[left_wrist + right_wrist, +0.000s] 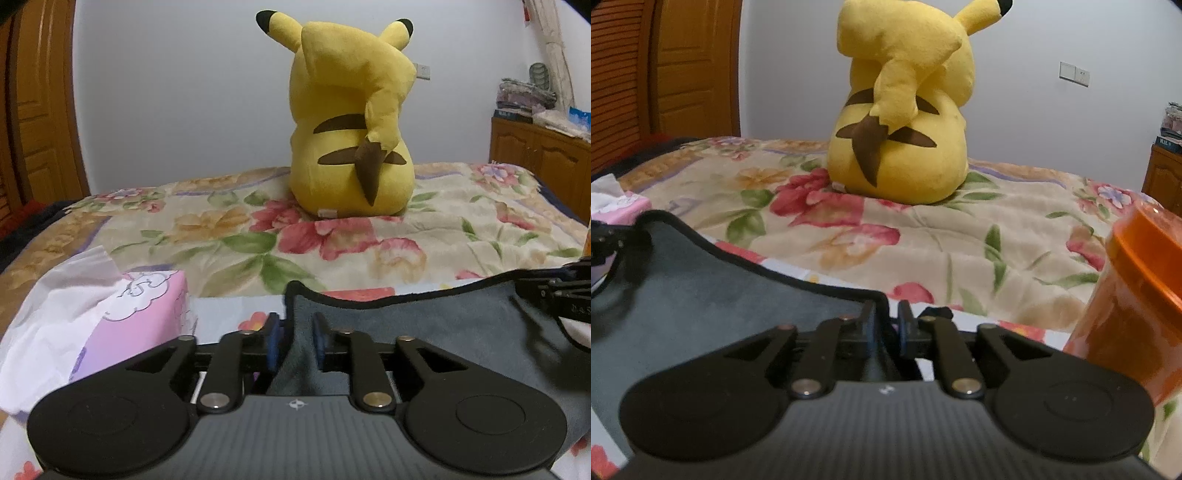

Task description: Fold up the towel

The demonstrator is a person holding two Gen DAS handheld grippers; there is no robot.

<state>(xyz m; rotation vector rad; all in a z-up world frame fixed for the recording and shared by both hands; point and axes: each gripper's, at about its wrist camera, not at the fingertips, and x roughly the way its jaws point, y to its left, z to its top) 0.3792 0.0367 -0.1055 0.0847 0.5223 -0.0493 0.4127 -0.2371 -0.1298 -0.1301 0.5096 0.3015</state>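
Soft, dim indoor light is spreading evenly over both views, casting only faint shadows under the yellow plush toy [351, 122] on the bed [461, 221]. No glare is showing. Fisheye distortion is bending the door [33, 110] and walls at the edges. The orange container [1134, 295] is blurring, and everything is looking slightly soft and grainy.
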